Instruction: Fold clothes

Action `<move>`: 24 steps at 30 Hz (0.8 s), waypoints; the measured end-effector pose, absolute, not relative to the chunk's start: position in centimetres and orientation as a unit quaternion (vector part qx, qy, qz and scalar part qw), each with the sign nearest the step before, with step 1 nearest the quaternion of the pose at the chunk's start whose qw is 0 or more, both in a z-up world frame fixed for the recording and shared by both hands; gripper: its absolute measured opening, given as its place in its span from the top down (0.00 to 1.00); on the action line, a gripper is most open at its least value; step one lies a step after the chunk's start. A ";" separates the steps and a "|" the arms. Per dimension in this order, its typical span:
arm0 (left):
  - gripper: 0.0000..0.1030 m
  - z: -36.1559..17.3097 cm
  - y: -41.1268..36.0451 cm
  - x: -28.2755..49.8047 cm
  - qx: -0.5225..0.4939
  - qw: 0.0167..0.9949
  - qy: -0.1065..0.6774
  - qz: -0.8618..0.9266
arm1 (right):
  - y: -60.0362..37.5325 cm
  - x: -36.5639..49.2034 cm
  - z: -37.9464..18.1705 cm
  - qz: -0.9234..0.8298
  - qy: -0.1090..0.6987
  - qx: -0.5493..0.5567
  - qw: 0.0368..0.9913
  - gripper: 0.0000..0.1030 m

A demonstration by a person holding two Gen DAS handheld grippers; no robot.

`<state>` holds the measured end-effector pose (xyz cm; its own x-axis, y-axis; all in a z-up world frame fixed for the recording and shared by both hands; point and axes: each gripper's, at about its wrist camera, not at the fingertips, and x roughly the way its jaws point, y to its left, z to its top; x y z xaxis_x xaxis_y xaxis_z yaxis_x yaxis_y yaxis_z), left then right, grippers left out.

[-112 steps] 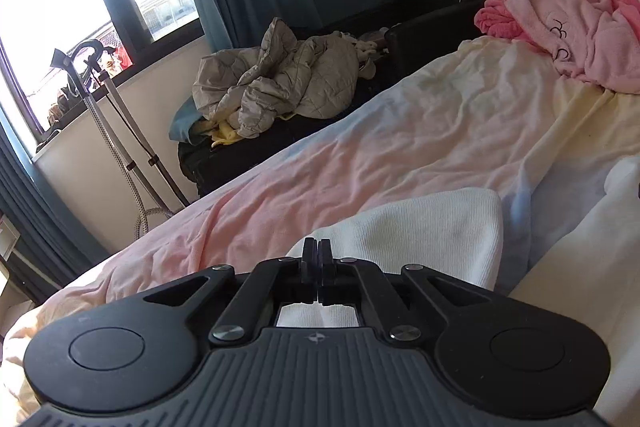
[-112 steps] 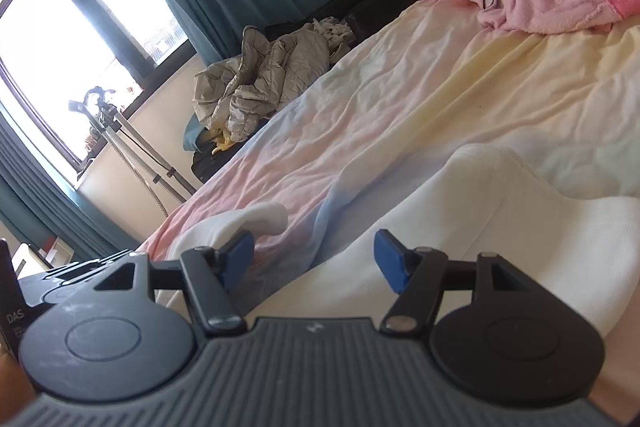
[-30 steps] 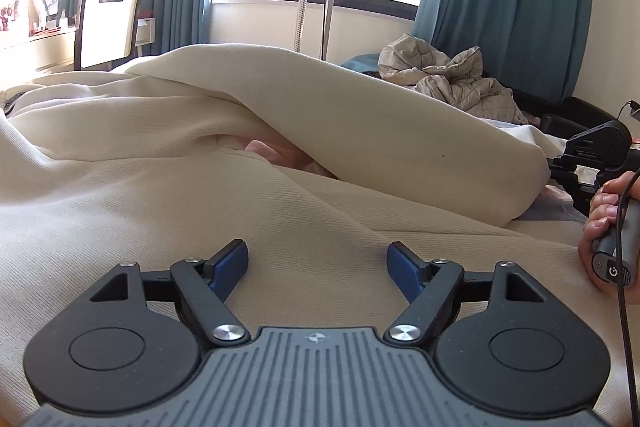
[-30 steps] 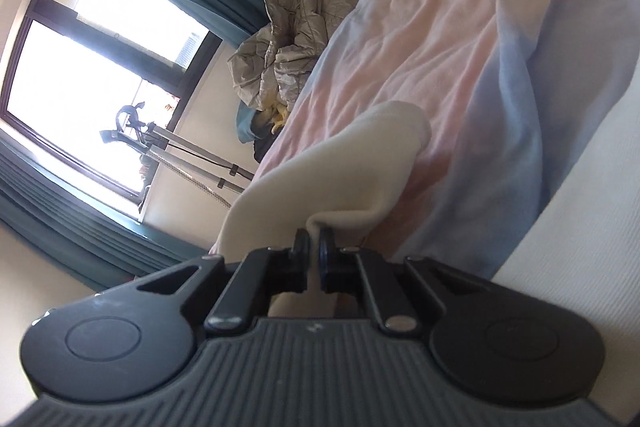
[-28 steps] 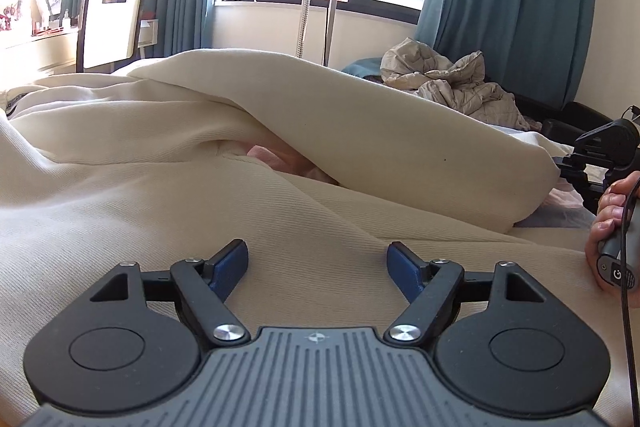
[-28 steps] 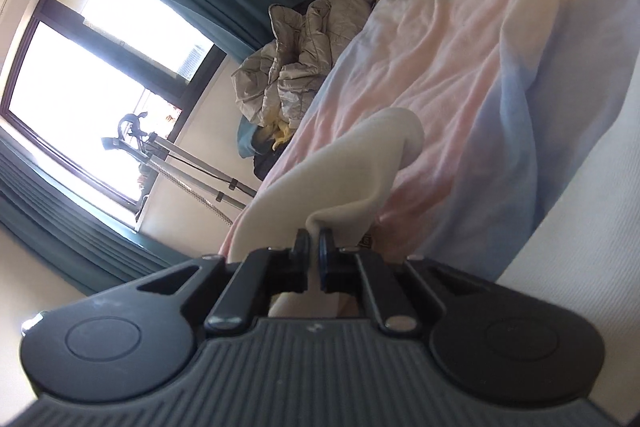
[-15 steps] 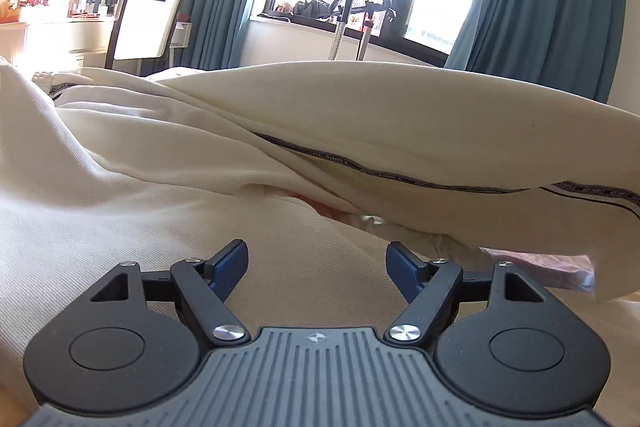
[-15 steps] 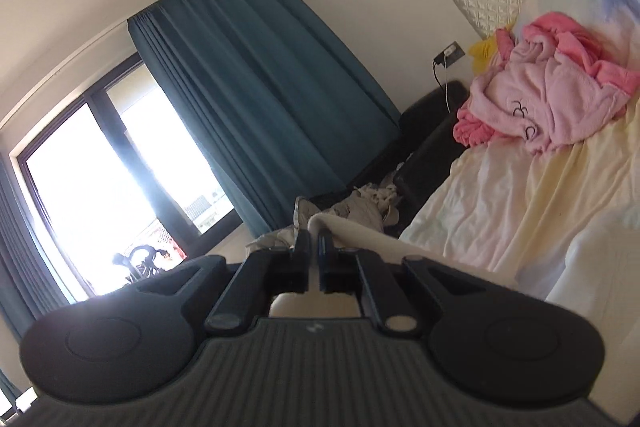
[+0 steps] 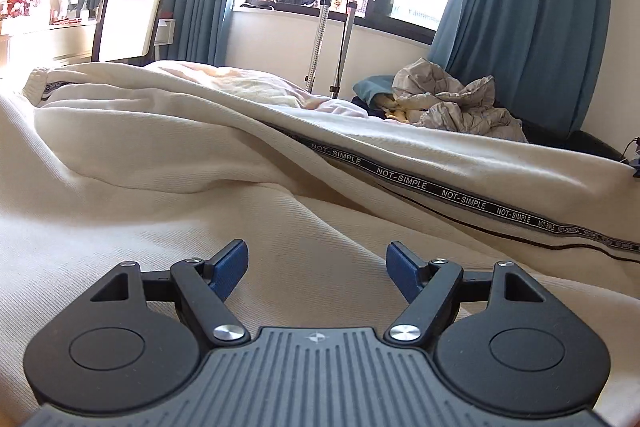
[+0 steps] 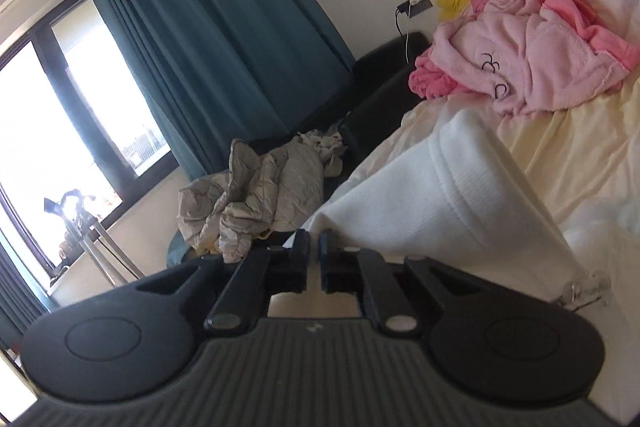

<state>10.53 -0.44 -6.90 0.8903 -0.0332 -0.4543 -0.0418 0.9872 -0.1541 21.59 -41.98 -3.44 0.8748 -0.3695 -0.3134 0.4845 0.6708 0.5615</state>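
A cream knit garment [image 9: 168,163] with a black "NOT-SIMPLE" band [image 9: 440,189] lies spread over the bed and fills the left wrist view. My left gripper [image 9: 316,265] is open and empty, low over the cream fabric. My right gripper [image 10: 314,253] is shut on the cuffed end of the same cream garment [image 10: 448,195] and holds it raised above the bed.
A pink fleece robe [image 10: 532,47] lies at the head of the bed on the pastel sheet [image 10: 580,147]. A grey quilted jacket [image 9: 456,105] is heaped on a dark sofa [image 10: 384,83] beside the bed. A metal stand [image 9: 332,23] and a white chair [image 9: 128,23] are by the window.
My right gripper has lifted the cream cuff up off the bed and carried it across. In the left wrist view the raised fold has come down, showing the lettered band.
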 end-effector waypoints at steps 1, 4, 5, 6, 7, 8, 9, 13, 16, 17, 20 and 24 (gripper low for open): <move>0.23 -7.1 -0.6 10.7 -0.076 0.969 0.236 0.003 | -42.1 22.0 -4.3 -0.236 0.098 0.331 0.908 0.88; 0.23 -7.3 -0.8 10.9 -0.068 0.969 0.239 0.001 | -42.2 22.4 -6.2 -0.249 0.119 0.329 0.903 0.69; 0.23 -7.4 -0.8 11.0 -0.066 0.968 0.241 0.000 | -42.2 22.5 -6.8 -0.254 0.125 0.329 0.901 0.59; 0.23 -7.4 -0.9 11.1 -0.064 0.968 0.243 0.000 | -42.2 22.7 -7.5 -0.258 0.132 0.328 0.899 0.56; 0.23 -7.4 -0.9 11.2 -0.062 0.968 0.245 -0.001 | -42.2 22.8 -8.1 -0.262 0.139 0.328 0.897 0.54; 0.23 -7.4 -0.9 11.2 -0.060 0.967 0.247 -0.001 | -42.2 22.9 -8.8 -0.267 0.146 0.327 0.895 0.54; 0.23 -7.4 -1.0 11.3 -0.058 0.967 0.248 -0.002 | -42.2 22.7 -8.7 -0.264 0.150 0.324 0.896 0.53; 0.21 -7.5 -1.3 11.8 -0.042 0.962 0.270 -0.011 | -42.5 21.0 -7.3 -0.235 0.165 0.329 0.900 0.45; 0.16 -7.7 -2.0 12.4 -0.003 0.950 0.310 -0.033 | -42.6 19.5 -5.9 -0.214 0.190 0.322 0.903 0.41; 0.16 -7.5 -2.0 12.1 0.004 0.952 0.303 -0.038 | -42.5 18.9 -5.4 -0.205 0.202 0.314 0.905 0.39; 0.16 -7.1 -1.2 11.4 -0.023 0.949 0.310 -0.056 | -43.3 17.2 -5.0 -0.184 0.239 0.333 0.893 0.39; 0.16 -6.3 -0.3 10.4 -0.037 0.949 0.305 -0.067 | -45.2 14.3 -5.0 -0.190 0.271 0.390 0.859 0.38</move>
<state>10.35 -0.34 -6.33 0.8052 -0.1493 -0.5738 0.1039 0.9883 -0.1114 14.31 -45.16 -4.97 0.7812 -0.1160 -0.6135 0.5379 0.6238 0.5671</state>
